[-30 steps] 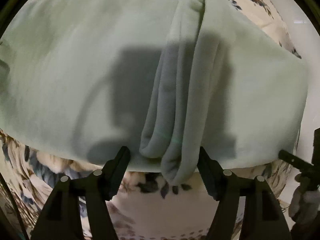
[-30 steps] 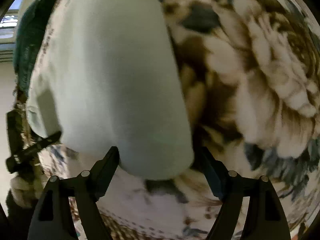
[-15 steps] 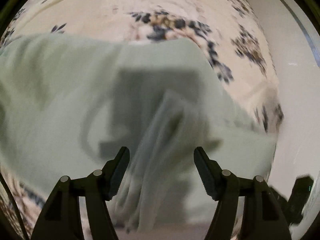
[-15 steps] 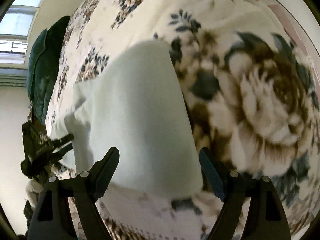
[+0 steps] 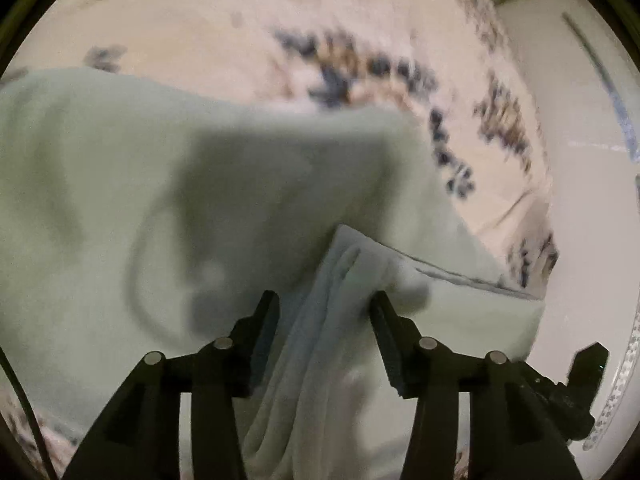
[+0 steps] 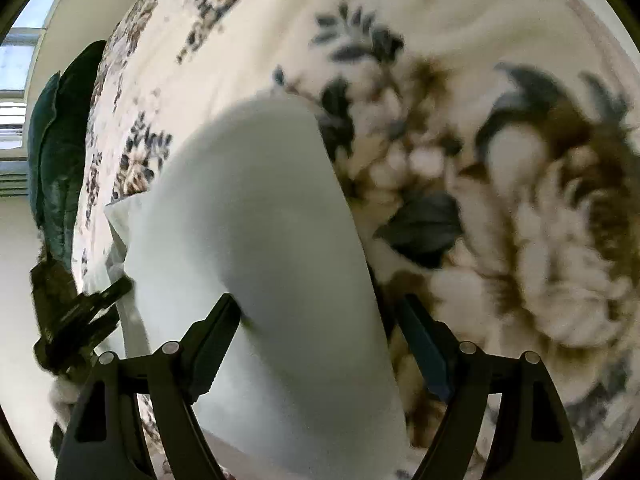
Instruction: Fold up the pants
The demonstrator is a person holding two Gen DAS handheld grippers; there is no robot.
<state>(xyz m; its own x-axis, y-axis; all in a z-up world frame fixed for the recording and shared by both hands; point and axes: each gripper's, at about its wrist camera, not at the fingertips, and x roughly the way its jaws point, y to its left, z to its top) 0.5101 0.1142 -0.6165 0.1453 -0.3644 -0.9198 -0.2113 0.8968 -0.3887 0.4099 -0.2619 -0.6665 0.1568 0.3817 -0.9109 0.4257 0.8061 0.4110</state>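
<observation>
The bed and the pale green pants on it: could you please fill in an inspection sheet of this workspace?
Surface: floral blanket on a bed.
Job's things: pale green pants spread flat, one bunched fold raised.
Clutter: dark teal pillow at the far edge.
Grippers: left tongs have just been closing, the fold between them, contact unclear; right tongs open wide, straddling the pants.
Cables: thin dark cord at the left wrist view's edge.
Surroundings: window, pale floor.
</observation>
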